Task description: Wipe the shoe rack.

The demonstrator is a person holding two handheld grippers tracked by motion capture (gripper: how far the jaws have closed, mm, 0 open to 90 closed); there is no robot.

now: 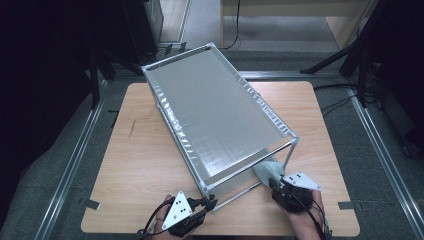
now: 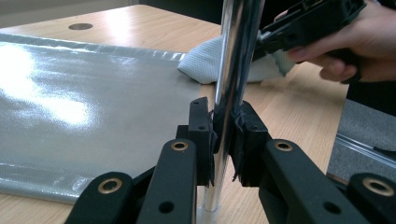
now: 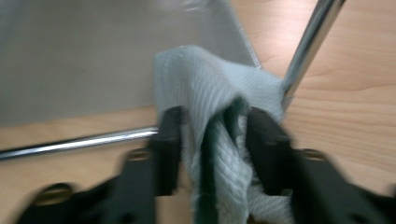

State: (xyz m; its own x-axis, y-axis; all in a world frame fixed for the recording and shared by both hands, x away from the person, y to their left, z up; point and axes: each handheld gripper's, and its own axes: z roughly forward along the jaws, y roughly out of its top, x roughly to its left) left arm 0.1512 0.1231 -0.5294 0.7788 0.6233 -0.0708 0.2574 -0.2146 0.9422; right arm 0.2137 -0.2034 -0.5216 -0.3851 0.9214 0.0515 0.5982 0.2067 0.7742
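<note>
At the near edge of the bench [image 1: 140, 165], the left tongs [image 2: 227, 135] pinch a chrome post [image 2: 233, 70] of the metal rack [image 1: 215, 110], their pads pressed against both sides of the tube. Just to the right, the right tongs [image 3: 215, 140] have a pale grey-green cloth [image 3: 210, 107] bunched between them; the jaws stand partly spread, and whether the pads press on the fabric I cannot tell. The cloth lies on the bench at the rack's near right corner, beside a slanting chrome rod [image 3: 310, 42]. Farther off, the rack's silver liner [image 1: 210, 107] stretches diagonally toward the far left edge.
</note>
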